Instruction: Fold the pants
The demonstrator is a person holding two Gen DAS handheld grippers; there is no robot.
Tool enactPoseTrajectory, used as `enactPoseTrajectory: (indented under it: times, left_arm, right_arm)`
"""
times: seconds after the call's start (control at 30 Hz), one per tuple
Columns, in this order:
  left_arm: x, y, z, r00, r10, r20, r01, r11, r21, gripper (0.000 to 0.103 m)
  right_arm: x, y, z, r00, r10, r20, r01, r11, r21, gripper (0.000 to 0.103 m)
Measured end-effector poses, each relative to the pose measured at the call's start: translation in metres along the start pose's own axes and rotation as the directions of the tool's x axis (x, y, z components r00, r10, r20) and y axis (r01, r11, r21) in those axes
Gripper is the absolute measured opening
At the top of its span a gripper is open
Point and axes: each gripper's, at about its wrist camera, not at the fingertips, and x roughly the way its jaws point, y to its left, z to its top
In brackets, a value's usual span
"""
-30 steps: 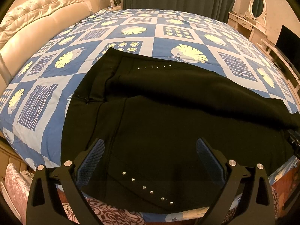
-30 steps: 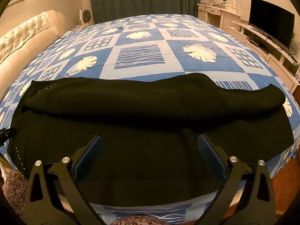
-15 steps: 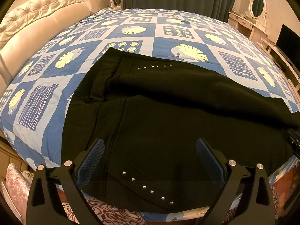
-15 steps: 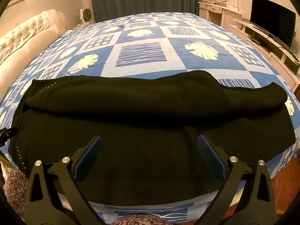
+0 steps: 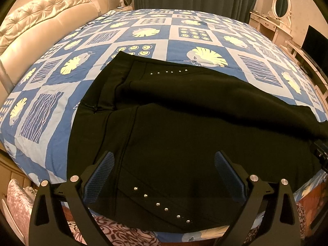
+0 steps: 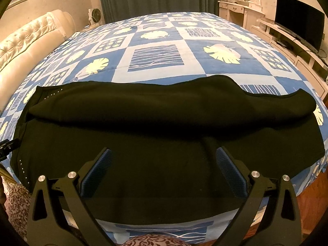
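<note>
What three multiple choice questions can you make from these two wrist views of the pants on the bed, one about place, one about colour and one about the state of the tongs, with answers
1. Where do the pants lie?
A. on the bedspread near the bed's front edge
B. on the dresser
C. on the floor

2. What colour are the pants?
A. white
B. black
C. red

3. How do the left tongs and right tongs stand?
A. both shut on cloth
B. one open, one shut
C. both open, holding nothing

Answers:
1 A, the cloth spreads across the blue patterned cover close to the near edge.
2 B, the fabric is black, with rows of small silver studs.
3 C, in each wrist view the blue pads stand wide apart over the pants with no cloth between them.
</note>
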Motion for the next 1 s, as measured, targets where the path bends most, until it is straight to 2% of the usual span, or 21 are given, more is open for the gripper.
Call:
enactPoseTrajectory:
  times: [0.23, 0.37, 0.43, 0.5, 0.6, 0.7, 0.77, 0.9, 0.93, 1.0]
  left_arm:
    - [0.002, 0.003, -0.001, 1.0, 0.0, -0.017, 0.0, 1.0, -0.004, 0.098]
    - [0.001, 0.003, 0.001, 0.999, 0.031, -0.021, -0.03, 0.999, 0.027, 0.098]
    - [0.002, 0.002, 0.004, 0.999, -0.008, -0.048, 0.01, 0.999, 0.045, 0.098]
    - [0.005, 0.005, 0.009, 0.992, -0.092, -0.086, 0.097, 0.994, 0.058, 0.098]
    - [0.005, 0.023, 0.023, 0.974, -0.206, -0.09, 0.212, 0.975, 0.063, 0.098]
    - [0.011, 0.05, 0.049, 0.966, -0.242, -0.092, 0.248, 0.967, 0.059, 0.098]
    - [0.017, 0.067, 0.068, 0.969, -0.236, -0.078, 0.241, 0.968, 0.069, 0.098]
    - [0.046, 0.101, 0.118, 0.992, -0.121, -0.037, 0.125, 0.982, 0.14, 0.098]
    - [0.06, 0.111, 0.131, 0.994, -0.11, -0.027, 0.113, 0.98, 0.164, 0.098]
    - [0.088, 0.127, 0.148, 0.991, -0.122, -0.056, 0.13, 0.978, 0.165, 0.098]
  right_arm:
    - [0.0, -0.002, 0.002, 0.999, 0.036, -0.018, -0.036, 0.999, 0.016, 0.101]
    - [-0.002, -0.005, 0.006, 0.996, 0.084, -0.024, -0.083, 0.996, 0.036, 0.101]
    - [-0.004, -0.005, 0.009, 0.995, 0.101, -0.014, -0.1, 0.994, 0.037, 0.101]
    - [-0.005, -0.005, 0.013, 0.993, 0.122, -0.004, -0.121, 0.992, 0.035, 0.101]
    - [-0.003, -0.004, 0.02, 0.991, 0.137, -0.005, -0.137, 0.99, 0.023, 0.101]
    - [0.003, -0.005, 0.032, 0.987, 0.158, -0.003, -0.158, 0.987, 0.023, 0.101]
    - [0.009, -0.004, 0.041, 0.985, 0.175, -0.005, -0.175, 0.984, 0.03, 0.101]
    - [0.024, 0.001, 0.064, 0.975, 0.223, 0.001, -0.223, 0.974, 0.036, 0.101]
    - [0.027, 0.003, 0.069, 0.97, 0.242, 0.002, -0.242, 0.97, 0.032, 0.101]
    - [0.035, 0.008, 0.08, 0.961, 0.277, 0.01, -0.278, 0.961, 0.01, 0.101]
